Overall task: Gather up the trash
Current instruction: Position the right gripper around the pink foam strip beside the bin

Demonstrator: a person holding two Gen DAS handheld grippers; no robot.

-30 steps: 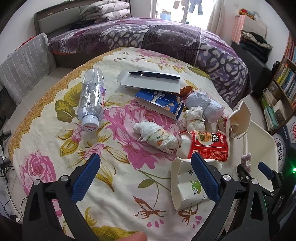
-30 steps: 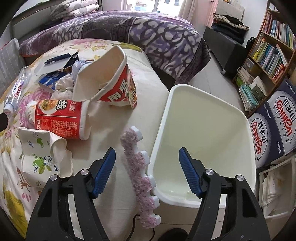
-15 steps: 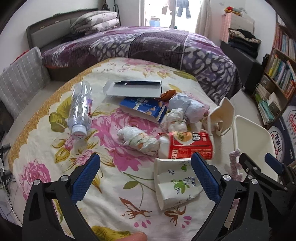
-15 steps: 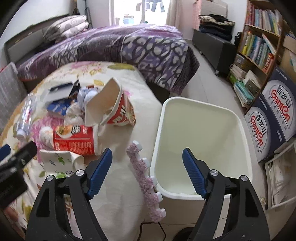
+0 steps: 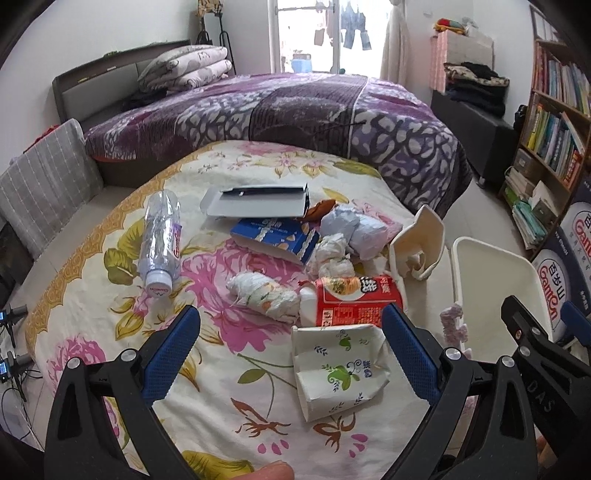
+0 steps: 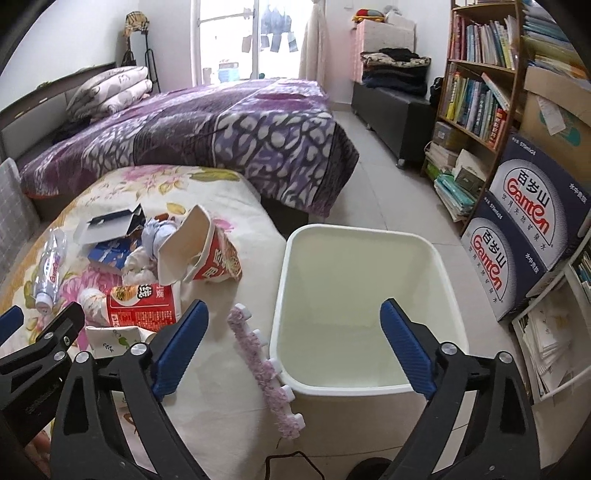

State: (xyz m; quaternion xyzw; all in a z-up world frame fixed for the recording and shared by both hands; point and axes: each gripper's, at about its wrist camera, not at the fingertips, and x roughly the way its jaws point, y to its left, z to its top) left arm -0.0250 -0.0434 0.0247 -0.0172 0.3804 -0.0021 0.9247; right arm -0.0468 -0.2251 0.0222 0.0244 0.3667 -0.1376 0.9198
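Trash is piled on the flowery bedspread (image 5: pixel 110 332): a plastic bottle (image 5: pixel 161 245), a red noodle cup (image 5: pixel 356 301), crumpled tissues (image 5: pixel 330 254), a flattened paper cup (image 5: pixel 338 369); the white bin (image 6: pixel 364 291) is parked just beside the bed; the left gripper (image 5: pixel 291 354) is spread wide, nothing gripped; the right gripper (image 6: pixel 293 349) is opening over the bin's rim, nothing held.

Soft daylight from the far window (image 5: pixel 314 35), glare there, fisheye-bent edges, dark corners
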